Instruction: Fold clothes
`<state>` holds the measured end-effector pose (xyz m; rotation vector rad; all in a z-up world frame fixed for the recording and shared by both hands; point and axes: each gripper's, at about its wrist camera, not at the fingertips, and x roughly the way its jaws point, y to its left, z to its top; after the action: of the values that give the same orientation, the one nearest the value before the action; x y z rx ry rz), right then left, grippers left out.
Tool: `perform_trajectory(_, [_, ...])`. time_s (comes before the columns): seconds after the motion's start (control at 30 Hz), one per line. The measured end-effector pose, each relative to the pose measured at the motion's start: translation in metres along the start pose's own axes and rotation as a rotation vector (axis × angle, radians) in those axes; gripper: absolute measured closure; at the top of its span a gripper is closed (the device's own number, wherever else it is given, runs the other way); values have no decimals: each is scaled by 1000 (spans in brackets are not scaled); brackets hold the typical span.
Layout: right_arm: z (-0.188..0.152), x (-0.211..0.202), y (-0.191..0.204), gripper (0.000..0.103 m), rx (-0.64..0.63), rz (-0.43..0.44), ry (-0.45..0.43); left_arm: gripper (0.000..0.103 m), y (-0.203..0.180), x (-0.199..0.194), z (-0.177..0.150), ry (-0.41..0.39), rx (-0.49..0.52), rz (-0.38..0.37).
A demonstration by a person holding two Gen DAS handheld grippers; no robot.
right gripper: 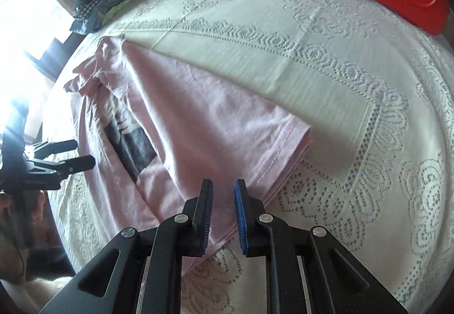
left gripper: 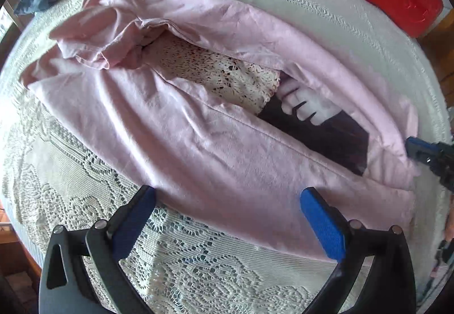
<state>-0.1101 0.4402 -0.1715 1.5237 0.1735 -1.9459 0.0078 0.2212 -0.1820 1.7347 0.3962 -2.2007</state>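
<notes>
A pink T-shirt (left gripper: 181, 126) lies partly folded on the lace-covered counter (left gripper: 198, 265), its long axis running from the bunched collar end at the far left to the hem end at the right, with a dark print panel (left gripper: 326, 140) showing where the 2 side flaps have not met. The left gripper (left gripper: 227, 217) hovers at the shirt's near long edge with its jaws wide and nothing between them. The right gripper (right gripper: 223, 210) sits at the hem end (right gripper: 283, 149), jaws narrow with pink fabric passing between them; whether they pinch it I cannot tell. Judged from this, the right gripper is nearer the hem for folding it toward the collar.
</notes>
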Motion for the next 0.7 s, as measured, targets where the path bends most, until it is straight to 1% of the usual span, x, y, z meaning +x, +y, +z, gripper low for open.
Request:
perform_trajectory(0.03, [1, 2, -1, 87, -5, 6, 1, 0, -2, -2, -2, -27, -19, 6])
perform_trajectory(0.1, [3, 5, -3, 87, 11, 25, 7, 0, -3, -3, -4, -56, -69, 9])
perform_trajectory(0.13, [4, 6, -4, 87, 24, 37, 10, 0, -5, -3, -4, -62, -77, 14])
perform_trajectory(0.2, [3, 6, -5, 87, 2, 61, 6, 0, -10, -4, -2, -62, -94, 23])
perform_trajectory(0.23, [3, 4, -6, 87, -11, 67, 4, 4, -13, -7, -3, -56, -107, 29])
perform_trajectory(0.3, [1, -2, -9, 91, -34, 75, 0, 14, -24, -17, -7, -54, -131, 30])
perform_trajectory(0.33, [0, -4, -10, 92, -46, 80, -3, 14, -34, -26, -12, -66, -143, 15])
perform_trajectory(0.43, [-3, -26, -14, 92, -155, 100, -44, 13, -68, -47, -31, -91, -203, -35])
perform_trajectory(0.5, [-1, -33, -23, 86, -228, 102, -41, 13, -95, -51, -42, -88, -249, -46])
perform_trajectory(0.53, [1, -35, -28, 84, -262, 103, -35, 13, -107, -52, -46, -88, -277, -47])
perform_trajectory(0.63, [8, -37, -43, 83, -357, 114, -12, 13, -142, -53, -57, -79, -360, -26])
perform_trajectory(0.7, [12, -36, -52, 77, -416, 108, 2, 13, -161, -47, -66, -59, -387, -11])
